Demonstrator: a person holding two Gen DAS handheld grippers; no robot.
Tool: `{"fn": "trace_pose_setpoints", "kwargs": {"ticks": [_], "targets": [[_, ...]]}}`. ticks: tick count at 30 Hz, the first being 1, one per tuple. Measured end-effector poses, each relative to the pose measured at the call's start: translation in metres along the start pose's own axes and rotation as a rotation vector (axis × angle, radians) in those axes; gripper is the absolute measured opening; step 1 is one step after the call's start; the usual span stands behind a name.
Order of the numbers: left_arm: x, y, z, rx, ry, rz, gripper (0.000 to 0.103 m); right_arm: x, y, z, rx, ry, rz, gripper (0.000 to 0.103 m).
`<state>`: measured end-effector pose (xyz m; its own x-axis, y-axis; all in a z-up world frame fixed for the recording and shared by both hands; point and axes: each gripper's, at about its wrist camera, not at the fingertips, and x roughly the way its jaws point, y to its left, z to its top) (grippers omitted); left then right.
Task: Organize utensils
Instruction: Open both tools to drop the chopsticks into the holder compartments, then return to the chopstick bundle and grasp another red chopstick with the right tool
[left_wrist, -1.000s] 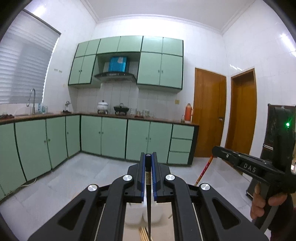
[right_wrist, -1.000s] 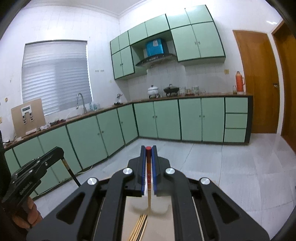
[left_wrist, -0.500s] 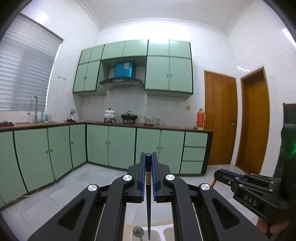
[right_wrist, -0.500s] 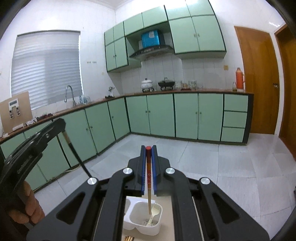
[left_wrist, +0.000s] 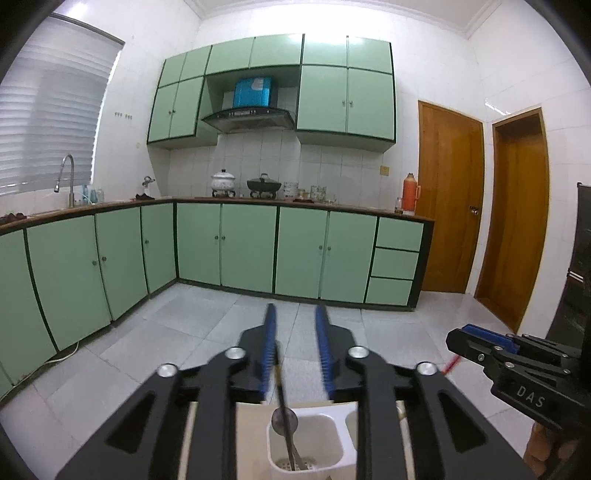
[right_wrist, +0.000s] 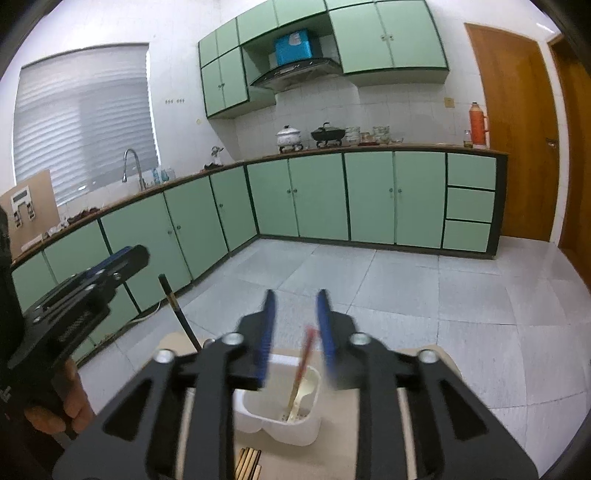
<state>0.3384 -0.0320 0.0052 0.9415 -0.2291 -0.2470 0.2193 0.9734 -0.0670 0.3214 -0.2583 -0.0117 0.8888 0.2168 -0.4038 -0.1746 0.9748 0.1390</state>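
Kitchen scene, left wrist view: the left gripper stands released, its blue ribbed pads having just been opening, with a dark-handled metal spoon between them but apart from both. The spoon's long axis runs steeply down into the near compartment of a white plastic utensil holder, directly below the tongs. The right gripper shows at the edge.

Right wrist view: the right gripper is likewise released, jaws just opened, a red-topped pale chopstick leaning free between them into the holder's other compartment. Wooden chopsticks lie on the tan tabletop just nearer, probably next.
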Motion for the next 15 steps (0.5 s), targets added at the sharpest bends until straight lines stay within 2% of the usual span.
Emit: {"fn": "trace_pose_setpoints", "kwargs": {"ticks": [2,6,9,12,15], "targets": [[-0.016,0.0,0.004,0.004,-0.015,0.006,0.034,-0.014,-0.001,-0.002,0.0,-0.025,-0.017,0.041],[-0.045,-0.001,0.005,0.006,-0.022,0.011,0.048,-0.049,-0.001,-0.012,0.009,-0.083,-0.054,0.067],[-0.075,-0.003,-0.004,0.011,-0.03,0.004,0.058,-0.075,0.0,-0.025,0.0,-0.119,-0.069,0.079],[-0.101,-0.004,-0.02,0.013,-0.035,0.003,0.063,-0.105,0.005,-0.05,-0.016,-0.147,-0.087,0.086],[-0.126,-0.006,-0.045,0.004,-0.012,-0.001,0.067,-0.124,0.008,-0.075,-0.004,-0.14,-0.088,0.087]]}}
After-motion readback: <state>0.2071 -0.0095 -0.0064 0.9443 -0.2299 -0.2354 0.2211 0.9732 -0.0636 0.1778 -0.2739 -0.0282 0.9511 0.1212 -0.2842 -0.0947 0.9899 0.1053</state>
